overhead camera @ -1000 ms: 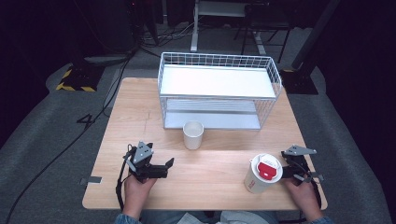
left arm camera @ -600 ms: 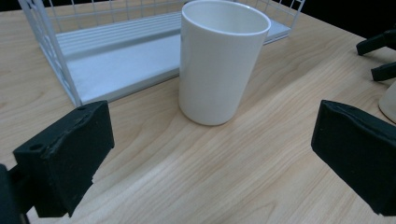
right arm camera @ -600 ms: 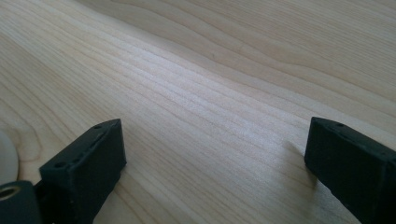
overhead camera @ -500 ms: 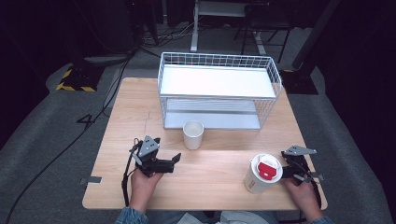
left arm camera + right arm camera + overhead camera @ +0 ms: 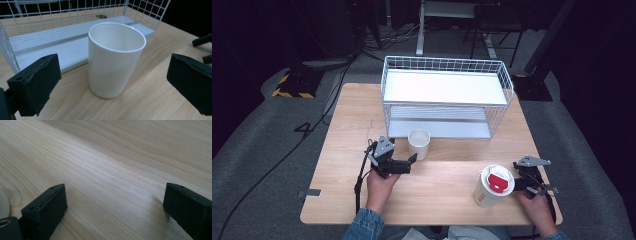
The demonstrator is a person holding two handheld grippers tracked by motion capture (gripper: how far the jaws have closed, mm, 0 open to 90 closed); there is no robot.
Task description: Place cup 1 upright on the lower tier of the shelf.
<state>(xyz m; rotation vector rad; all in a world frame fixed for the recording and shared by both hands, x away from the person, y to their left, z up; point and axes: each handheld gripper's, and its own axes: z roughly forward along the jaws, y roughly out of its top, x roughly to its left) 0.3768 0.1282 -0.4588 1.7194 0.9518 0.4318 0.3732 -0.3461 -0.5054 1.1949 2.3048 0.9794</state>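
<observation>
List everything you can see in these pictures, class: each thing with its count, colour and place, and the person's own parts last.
Table: one, light wood, under everything.
Wire rack: one, white, two shelves, at the far middle of the table.
Cup: one, white, open and upright, just in front of the rack.
Lidded cup: one, white with a red patch on the lid, near the front right edge.
Left gripper: one, black, jaws open, wide of the white cup, not touching it.
Right gripper: one, black, jaws open over bare wood, beside the lidded cup.
Hands: two, at the near edge, one holding each gripper.
</observation>
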